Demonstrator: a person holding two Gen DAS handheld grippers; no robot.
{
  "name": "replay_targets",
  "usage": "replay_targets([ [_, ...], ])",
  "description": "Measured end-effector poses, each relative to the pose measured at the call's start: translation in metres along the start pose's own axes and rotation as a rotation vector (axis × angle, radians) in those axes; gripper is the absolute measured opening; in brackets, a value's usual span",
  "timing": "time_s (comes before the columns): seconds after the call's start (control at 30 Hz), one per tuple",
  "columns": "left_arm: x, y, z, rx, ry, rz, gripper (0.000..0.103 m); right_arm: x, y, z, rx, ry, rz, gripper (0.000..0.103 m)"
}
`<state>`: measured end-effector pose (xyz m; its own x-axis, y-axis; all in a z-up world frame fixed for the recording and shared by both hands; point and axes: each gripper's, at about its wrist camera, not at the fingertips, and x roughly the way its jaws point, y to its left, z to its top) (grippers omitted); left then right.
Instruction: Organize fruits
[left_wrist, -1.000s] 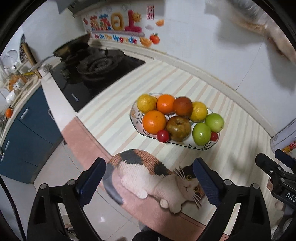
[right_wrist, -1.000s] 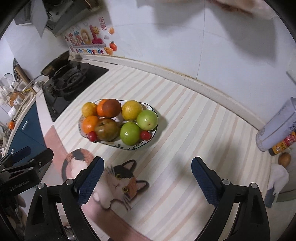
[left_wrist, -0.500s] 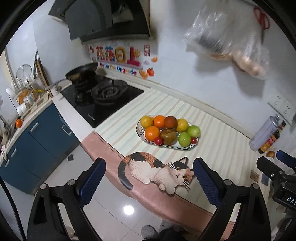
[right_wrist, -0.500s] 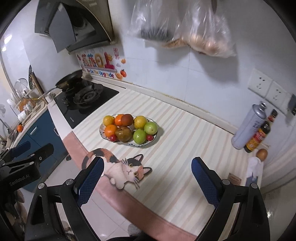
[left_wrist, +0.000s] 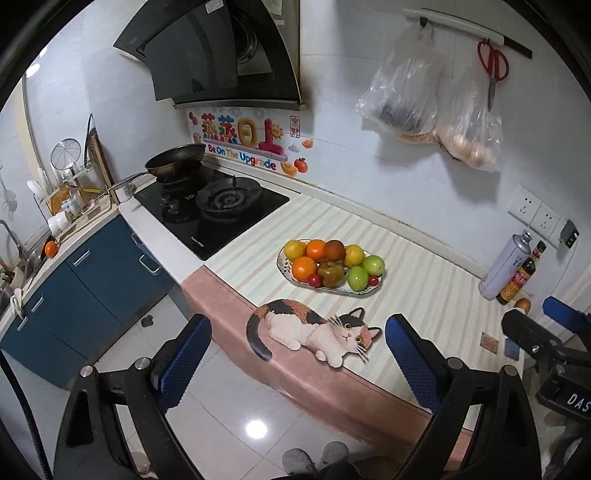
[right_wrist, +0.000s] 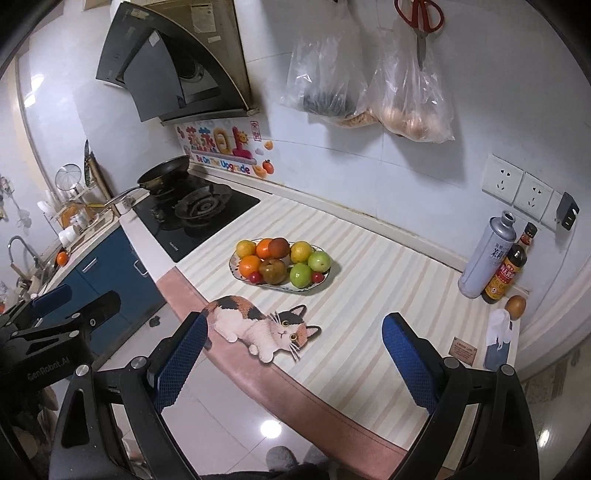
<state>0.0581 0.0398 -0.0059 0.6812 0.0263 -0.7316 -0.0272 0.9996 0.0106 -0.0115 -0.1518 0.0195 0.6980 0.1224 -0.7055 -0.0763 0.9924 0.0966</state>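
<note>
A patterned oval plate (left_wrist: 284, 266) (right_wrist: 233, 266) stands on the striped counter, piled with oranges, yellow citrus, brown-red apples, green apples (left_wrist: 357, 277) (right_wrist: 300, 275) and small red tomatoes. My left gripper (left_wrist: 297, 365) is open and empty, held well back from the counter, above the floor at its front edge. My right gripper (right_wrist: 293, 363) is open and empty, also held back in front of the counter. Each gripper shows at the edge of the other's view.
A gas hob (left_wrist: 212, 210) with a frying pan (left_wrist: 175, 160) lies left of the plate. A grey can (right_wrist: 485, 258), a sauce bottle (right_wrist: 508, 271) and a brown egg-like object (right_wrist: 516, 306) stand at the right. A cat-shaped mat (right_wrist: 258, 325) lies at the counter's front edge. Bags and scissors hang on the wall.
Both grippers have pulled up and far back from the plate; the fruit now looks small and the whole kitchen is in view. Jaws stayed open and empty.
</note>
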Motion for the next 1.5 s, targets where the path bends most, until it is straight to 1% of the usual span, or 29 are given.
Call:
replay_targets([
  [0.17,-0.008,-0.007,-0.004,-0.003,-0.013,-0.002,0.096,-0.003,-0.003,-0.002,0.004,0.006,0.025,0.098],
  [0.37,-0.009,-0.015,-0.006,-0.009,-0.008,-0.001,0.096,-0.001,-0.01,0.0,0.003,0.019,0.045,0.098],
  [0.43,-0.009,-0.015,-0.007,-0.013,-0.009,-0.005,0.096,0.0,-0.011,0.001,0.0,0.016,0.043,0.098],
  [0.63,0.003,-0.02,0.0,-0.014,-0.007,0.017,0.096,0.017,-0.014,0.013,-0.008,0.017,0.029,0.098],
  [0.87,0.035,-0.018,0.018,-0.022,0.003,0.055,0.096,0.056,-0.022,0.034,0.013,0.029,0.0,0.098],
  [1.07,0.068,-0.019,0.03,-0.02,0.03,0.066,0.096,0.097,-0.026,0.05,0.021,0.054,-0.024,0.098],
  [1.23,0.093,-0.022,0.037,-0.003,0.049,0.09,0.096,0.127,-0.028,0.056,0.022,0.079,-0.043,0.098],
  [1.37,0.113,-0.023,0.038,0.005,0.081,0.092,0.096,0.145,-0.028,0.059,0.02,0.101,-0.05,0.098],
  [1.5,0.124,-0.023,0.039,0.003,0.098,0.09,0.096,0.159,-0.028,0.06,0.02,0.12,-0.05,0.098],
])
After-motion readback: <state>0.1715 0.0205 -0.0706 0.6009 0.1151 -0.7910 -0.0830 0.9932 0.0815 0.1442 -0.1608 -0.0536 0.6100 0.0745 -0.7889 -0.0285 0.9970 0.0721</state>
